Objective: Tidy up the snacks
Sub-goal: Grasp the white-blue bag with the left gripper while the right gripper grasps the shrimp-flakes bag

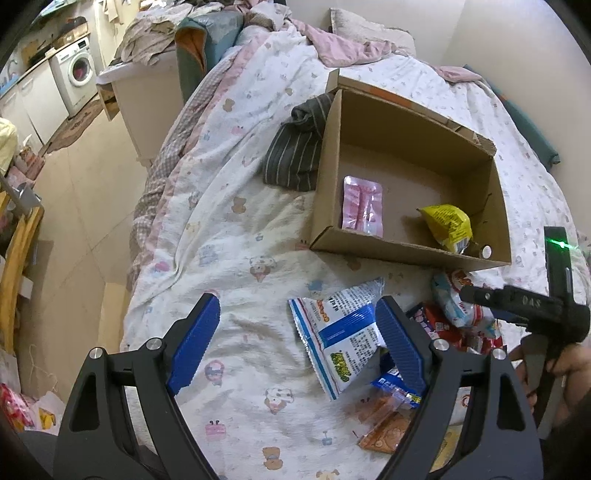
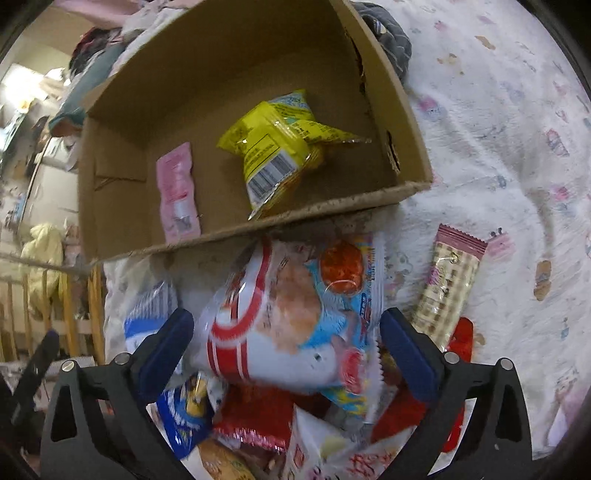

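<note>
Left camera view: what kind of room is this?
Probably a bedroom in a small home: a bed with rumpled printed bedding, a pillow at its head, and a washing machine across the floor.

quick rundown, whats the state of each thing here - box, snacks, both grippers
cardboard box: open-topped, on the bed
pink packet: flat inside the box
yellow bag: inside the box, crumpled
blue-and-white bag: on the bed, outside the box
light-blue bag: atop the pile, between the right fingers
left gripper: open
right gripper: open
</note>
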A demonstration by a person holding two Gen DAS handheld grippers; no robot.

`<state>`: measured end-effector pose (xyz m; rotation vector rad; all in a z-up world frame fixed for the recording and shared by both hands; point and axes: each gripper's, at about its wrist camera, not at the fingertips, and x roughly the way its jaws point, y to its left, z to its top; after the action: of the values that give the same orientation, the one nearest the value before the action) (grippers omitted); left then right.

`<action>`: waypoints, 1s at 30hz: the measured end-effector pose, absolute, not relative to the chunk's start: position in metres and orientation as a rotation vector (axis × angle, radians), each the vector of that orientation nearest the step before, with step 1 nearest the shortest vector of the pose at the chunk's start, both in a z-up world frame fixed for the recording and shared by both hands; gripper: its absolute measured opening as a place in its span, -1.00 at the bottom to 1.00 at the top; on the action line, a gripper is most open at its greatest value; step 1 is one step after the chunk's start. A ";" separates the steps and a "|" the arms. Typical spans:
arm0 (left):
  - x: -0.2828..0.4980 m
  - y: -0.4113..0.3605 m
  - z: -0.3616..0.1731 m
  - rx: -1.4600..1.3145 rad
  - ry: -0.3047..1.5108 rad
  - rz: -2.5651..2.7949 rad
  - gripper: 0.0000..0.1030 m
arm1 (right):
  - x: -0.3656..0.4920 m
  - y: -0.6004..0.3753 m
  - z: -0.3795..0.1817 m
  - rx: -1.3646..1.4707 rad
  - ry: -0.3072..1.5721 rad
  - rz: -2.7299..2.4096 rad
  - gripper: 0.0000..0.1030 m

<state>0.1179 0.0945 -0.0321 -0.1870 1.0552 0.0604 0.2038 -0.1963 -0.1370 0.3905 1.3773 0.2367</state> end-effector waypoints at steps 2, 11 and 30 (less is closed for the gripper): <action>0.118 0.096 -0.034 -0.188 1.061 0.063 0.63 | 0.207 -0.197 -0.146 0.392 1.410 0.207 1.00; 0.126 0.092 -0.040 -0.199 1.082 0.058 0.63 | 0.199 -0.185 -0.147 0.336 1.438 0.270 0.43; 0.150 0.069 -0.075 -0.267 1.204 0.106 0.63 | 0.149 -0.234 -0.082 0.396 1.200 0.512 0.24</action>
<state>0.1504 0.0692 -0.0750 -0.2674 1.2043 0.1065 0.1490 -0.2336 -0.0822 0.3964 1.2003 0.5116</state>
